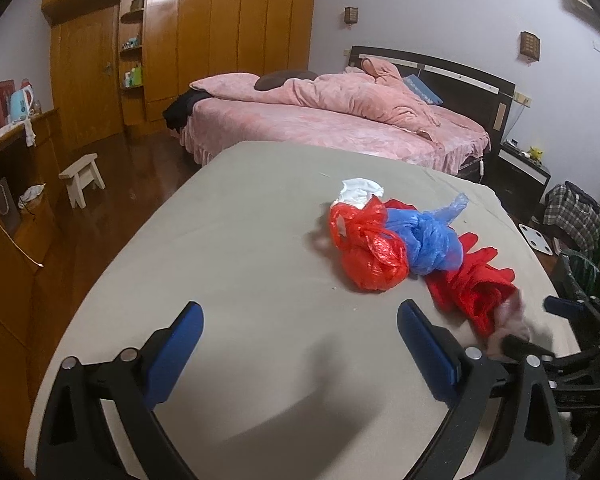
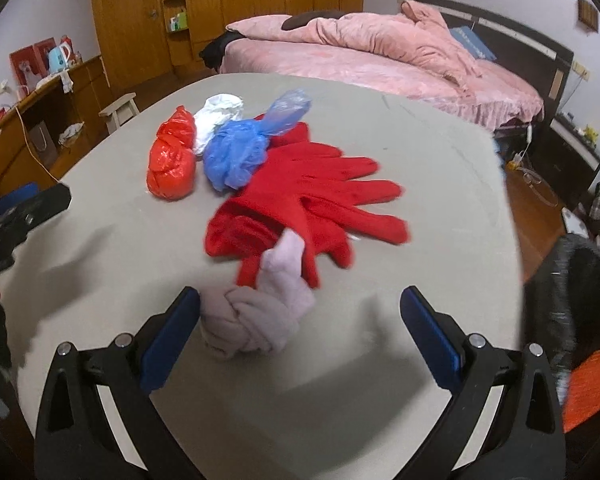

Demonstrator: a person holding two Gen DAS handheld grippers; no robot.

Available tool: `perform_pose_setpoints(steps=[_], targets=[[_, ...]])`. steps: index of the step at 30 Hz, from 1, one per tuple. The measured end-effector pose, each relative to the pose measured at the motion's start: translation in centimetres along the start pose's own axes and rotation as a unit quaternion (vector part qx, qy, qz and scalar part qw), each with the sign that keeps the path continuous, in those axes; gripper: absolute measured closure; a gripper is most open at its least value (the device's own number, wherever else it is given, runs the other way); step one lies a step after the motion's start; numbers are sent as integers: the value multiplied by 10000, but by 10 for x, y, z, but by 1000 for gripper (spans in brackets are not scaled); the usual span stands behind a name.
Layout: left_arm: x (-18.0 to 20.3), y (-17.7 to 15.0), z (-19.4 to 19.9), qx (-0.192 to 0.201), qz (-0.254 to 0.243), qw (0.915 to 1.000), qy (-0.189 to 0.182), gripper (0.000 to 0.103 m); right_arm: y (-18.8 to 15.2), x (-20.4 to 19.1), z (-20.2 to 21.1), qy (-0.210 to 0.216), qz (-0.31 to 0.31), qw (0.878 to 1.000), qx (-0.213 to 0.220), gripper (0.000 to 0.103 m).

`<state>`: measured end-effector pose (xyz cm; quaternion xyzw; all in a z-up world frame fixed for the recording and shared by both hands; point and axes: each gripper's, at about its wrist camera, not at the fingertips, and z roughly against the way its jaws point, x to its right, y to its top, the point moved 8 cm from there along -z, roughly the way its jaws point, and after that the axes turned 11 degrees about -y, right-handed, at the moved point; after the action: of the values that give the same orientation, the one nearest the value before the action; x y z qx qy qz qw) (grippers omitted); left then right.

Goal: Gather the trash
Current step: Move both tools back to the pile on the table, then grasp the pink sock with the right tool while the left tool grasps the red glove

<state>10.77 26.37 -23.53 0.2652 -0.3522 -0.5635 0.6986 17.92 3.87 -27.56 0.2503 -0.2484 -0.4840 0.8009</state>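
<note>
On a grey table [image 1: 236, 248] lie a knotted red plastic bag [image 1: 364, 244] [image 2: 172, 160], a blue plastic bag [image 1: 424, 236] [image 2: 240, 148], a crumpled white bag [image 1: 360, 191] [image 2: 218, 118], red gloves [image 1: 476, 280] [image 2: 316, 200] and a knotted pale pink cloth [image 2: 260, 312] [image 1: 508, 328]. My left gripper [image 1: 300, 340] is open and empty, short of the bags. My right gripper [image 2: 300, 328] is open, and the pink cloth lies between its fingers, against the left pad [image 2: 172, 340].
A dark trash bin [image 1: 588, 276] [image 2: 572, 288] stands off the table's right edge. A pink bed [image 1: 332, 120] lies behind the table, a wooden wardrobe [image 1: 180, 40] at the back, a side desk [image 1: 4, 184] and a white stool [image 1: 84, 176] to the left.
</note>
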Motion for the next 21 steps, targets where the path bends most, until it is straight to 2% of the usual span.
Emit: perform_pose_setpoints(steps=[6, 9, 21], targets=[[12, -1, -5, -41, -113, 9999, -87, 7, -8, 23, 15, -1, -192, 9998, -101, 6], [17, 0, -6, -36, -157, 9998, -116, 7, -12, 28, 18, 132, -497, 9985, -163, 6], [17, 4, -2, -24, -238, 9997, -35, 7, -2, 0, 0, 404, -556, 9976, -109, 6]])
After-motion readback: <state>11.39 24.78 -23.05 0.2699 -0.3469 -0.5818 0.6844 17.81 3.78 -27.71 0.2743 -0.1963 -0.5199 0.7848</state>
